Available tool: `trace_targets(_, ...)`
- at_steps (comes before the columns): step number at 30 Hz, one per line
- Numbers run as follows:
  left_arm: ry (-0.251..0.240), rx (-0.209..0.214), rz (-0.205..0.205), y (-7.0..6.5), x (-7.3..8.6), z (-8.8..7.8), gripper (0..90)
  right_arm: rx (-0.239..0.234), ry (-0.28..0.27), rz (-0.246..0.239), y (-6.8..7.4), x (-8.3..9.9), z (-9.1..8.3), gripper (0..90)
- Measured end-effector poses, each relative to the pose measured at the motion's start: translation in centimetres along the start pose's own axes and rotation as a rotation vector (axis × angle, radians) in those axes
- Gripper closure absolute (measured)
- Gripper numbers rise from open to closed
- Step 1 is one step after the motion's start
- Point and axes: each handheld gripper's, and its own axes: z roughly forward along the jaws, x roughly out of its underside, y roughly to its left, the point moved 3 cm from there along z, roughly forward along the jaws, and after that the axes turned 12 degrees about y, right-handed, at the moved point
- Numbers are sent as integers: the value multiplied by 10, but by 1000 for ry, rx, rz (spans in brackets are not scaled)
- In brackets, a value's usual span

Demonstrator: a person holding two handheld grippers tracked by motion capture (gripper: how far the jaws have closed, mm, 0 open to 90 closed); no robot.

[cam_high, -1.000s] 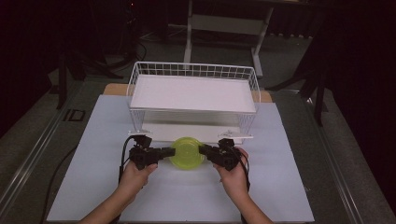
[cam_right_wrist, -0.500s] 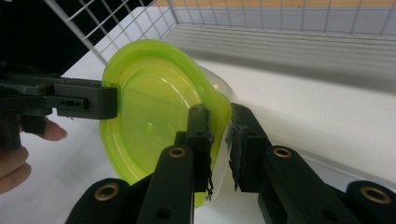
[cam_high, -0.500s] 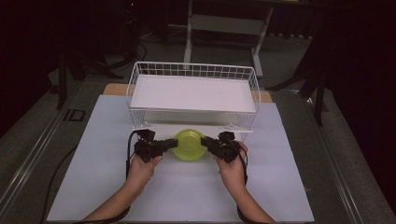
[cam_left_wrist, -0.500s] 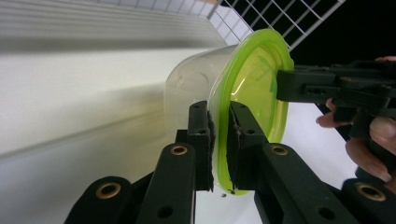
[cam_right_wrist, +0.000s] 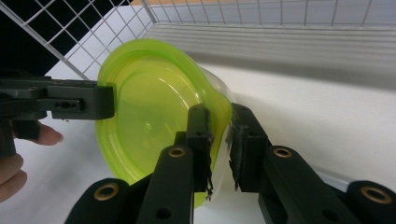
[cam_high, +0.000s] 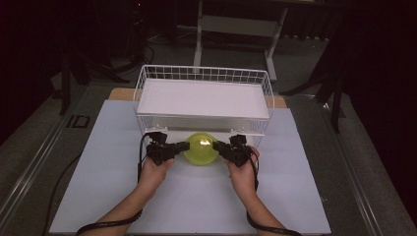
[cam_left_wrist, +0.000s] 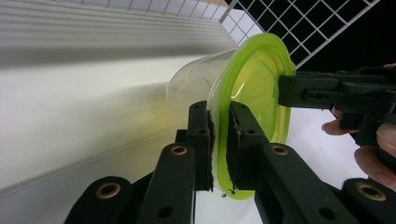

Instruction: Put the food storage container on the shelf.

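grip was kept on the round clear plastic tub with the lime-green lid [cam_high: 200,148] from both sides. the left claw [cam_high: 181,146] was clamped on the lid's rim at the tub's left, its pads [cam_left_wrist: 232,144] pinching the thin green flange with the clear wall just behind. the right claw [cam_high: 221,146] was clamped the same way on the opposite edge of the rim, its pads [cam_right_wrist: 204,140] closed on the green lip. the tub was held low over the white surface [cam_high: 295,196], just in front of the white wire basket rack [cam_high: 204,73], at the mouth of the gap under the rack's white shelf [cam_high: 204,98]; whether its base touched the surface could not be told.

the tub was judged light and seemingly empty, since nothing was seen through its translucent wall. the plastic looked thin and smooth, so it was judged somewhat flexible and slippery: a squeeze on the wall would probably have dented it, and the glossy lid offered little friction. the rim flange was judged the stiffest place to be taken hold of, and two opposed pinches there kept the tub from swinging. a risk was judged that a hard pull on the lip alone could peel the lid from the tub, so both grips were best kept level and moved together.
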Motion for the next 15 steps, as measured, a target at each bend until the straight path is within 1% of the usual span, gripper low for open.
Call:
trace_targets(1,2,3,-2,1,-1,1,817,-2,-5,-4,-1,0,1,793)
trace_targets(3,-5,-6,8,3,-1,2,816,-7,-14,-3,-2,0,4,793)
trace_targets(6,-6,-9,-2,5,-1,5,816,-3,-9,2,-4,-1,8,793)
trace_targets(8,-10,-10,-3,8,-2,6,816,7,-13,-5,-5,-1,10,792)
trace_targets(10,-17,-15,1,9,-2,7,815,10,-17,-2,-5,-2,11,793)
trace_targets(15,-14,0,-23,13,-4,9,813,29,-18,-3,-5,-4,14,791)
